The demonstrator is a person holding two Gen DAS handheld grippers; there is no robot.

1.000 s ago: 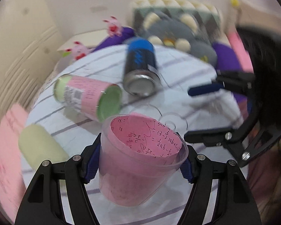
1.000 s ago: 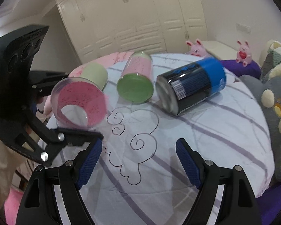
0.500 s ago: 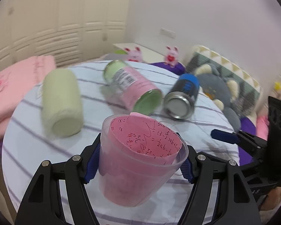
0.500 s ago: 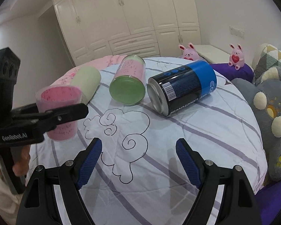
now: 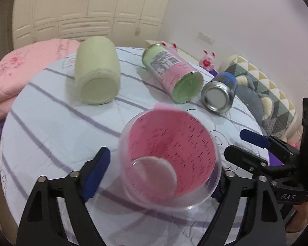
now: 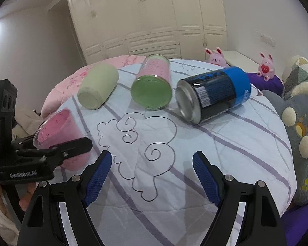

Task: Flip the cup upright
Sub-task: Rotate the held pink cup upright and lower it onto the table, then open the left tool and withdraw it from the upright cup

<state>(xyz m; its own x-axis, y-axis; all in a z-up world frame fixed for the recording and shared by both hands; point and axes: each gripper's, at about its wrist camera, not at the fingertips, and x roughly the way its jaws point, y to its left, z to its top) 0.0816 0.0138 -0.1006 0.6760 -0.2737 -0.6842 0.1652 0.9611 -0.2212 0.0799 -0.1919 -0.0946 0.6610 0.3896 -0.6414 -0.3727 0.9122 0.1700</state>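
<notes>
A clear plastic cup with a pink paper lining [image 5: 170, 160] stands mouth up on the white striped cloth, between the fingers of my left gripper [image 5: 154, 176]. The left jaws have spread: a gap shows between the left blue pad [image 5: 96, 172] and the cup wall. In the right wrist view the cup [image 6: 59, 135] stands upright at the left, with the left gripper's finger in front of it. My right gripper [image 6: 152, 176] is open and empty over the cloud drawing [image 6: 137, 135].
Three containers lie on their sides on the cloth: a pale green one [image 6: 98, 88], a pink and green can [image 6: 154, 86] and a blue and black can [image 6: 213, 94]. A pink blanket [image 5: 20, 69] lies at the left, plush cushions [image 6: 297, 110] at the right.
The left gripper tipped the cup from tilted to upright, set it on the cloth and opened its jaws. The right gripper stayed open and nearly still.
</notes>
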